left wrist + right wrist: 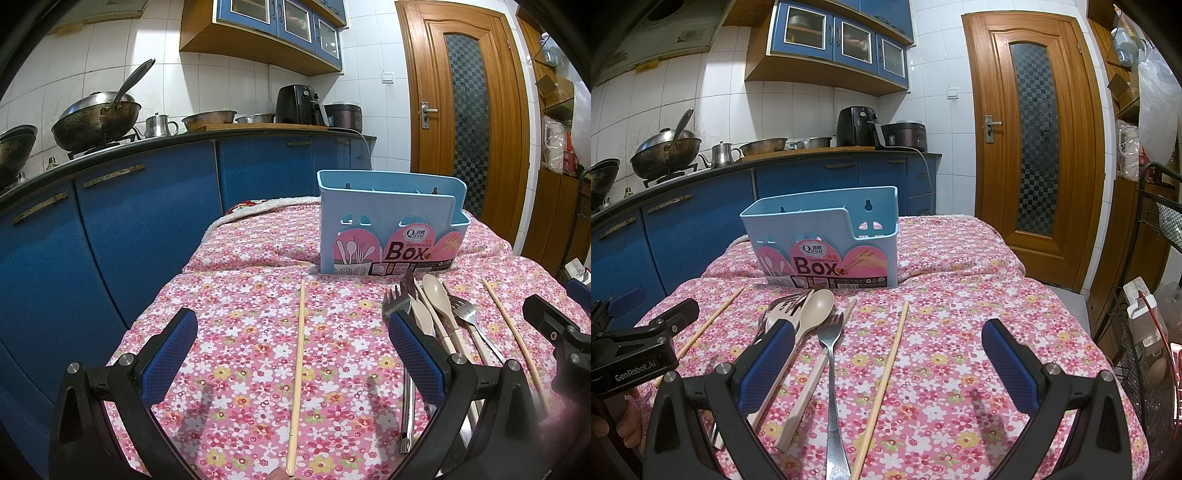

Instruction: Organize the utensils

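- Between the spread jaws of the left gripper (291, 354) lies one chopstick (298, 369); the blue utensil box (391, 229) stands beyond.
- Between the right gripper's (886, 354) wide-open jaws lie a fork (831, 354) and another chopstick (886, 384), nothing gripped.

Left gripper (291, 354) wide open over floral cloth (240, 295), lone chopstick (297, 373) between fingers. Utensil pile (436, 314) right; blue chopsticks box (388, 225) far.

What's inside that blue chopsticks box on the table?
Nothing shows above the rim of the blue chopsticks box; only divider tops and hanging holes are visible. Its walls and label hide the bottom. The utensils, like the beige spoon, lie on the cloth in front.
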A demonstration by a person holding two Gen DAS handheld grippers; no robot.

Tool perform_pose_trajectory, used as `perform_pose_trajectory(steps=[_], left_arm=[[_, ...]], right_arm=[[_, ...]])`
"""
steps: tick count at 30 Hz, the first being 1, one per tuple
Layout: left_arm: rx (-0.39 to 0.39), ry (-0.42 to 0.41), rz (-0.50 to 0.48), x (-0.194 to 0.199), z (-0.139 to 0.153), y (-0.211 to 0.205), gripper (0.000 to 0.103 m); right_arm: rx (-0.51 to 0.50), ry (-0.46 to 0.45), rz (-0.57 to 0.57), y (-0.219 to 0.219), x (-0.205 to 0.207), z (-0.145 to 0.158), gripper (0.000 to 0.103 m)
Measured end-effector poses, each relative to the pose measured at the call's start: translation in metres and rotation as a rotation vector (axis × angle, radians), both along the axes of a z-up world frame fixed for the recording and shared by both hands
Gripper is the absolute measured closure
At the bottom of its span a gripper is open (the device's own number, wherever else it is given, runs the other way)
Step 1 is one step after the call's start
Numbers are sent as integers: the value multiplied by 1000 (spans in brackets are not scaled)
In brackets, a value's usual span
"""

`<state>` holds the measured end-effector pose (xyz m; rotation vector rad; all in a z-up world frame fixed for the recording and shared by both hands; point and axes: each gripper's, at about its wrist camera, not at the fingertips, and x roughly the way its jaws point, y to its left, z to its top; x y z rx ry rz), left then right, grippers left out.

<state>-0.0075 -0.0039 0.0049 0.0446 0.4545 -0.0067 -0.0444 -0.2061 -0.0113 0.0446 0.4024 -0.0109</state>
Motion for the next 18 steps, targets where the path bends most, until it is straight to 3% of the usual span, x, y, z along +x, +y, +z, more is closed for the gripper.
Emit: perform_pose_trajectory(steps=[13,18], left_arm=[[45,8,2,4,6,-5,0],[61,78,-3,14,7,-5,0]], right_arm=[[21,15,2,-2,3,0,0],[20,37,18,-3,3,3,0]])
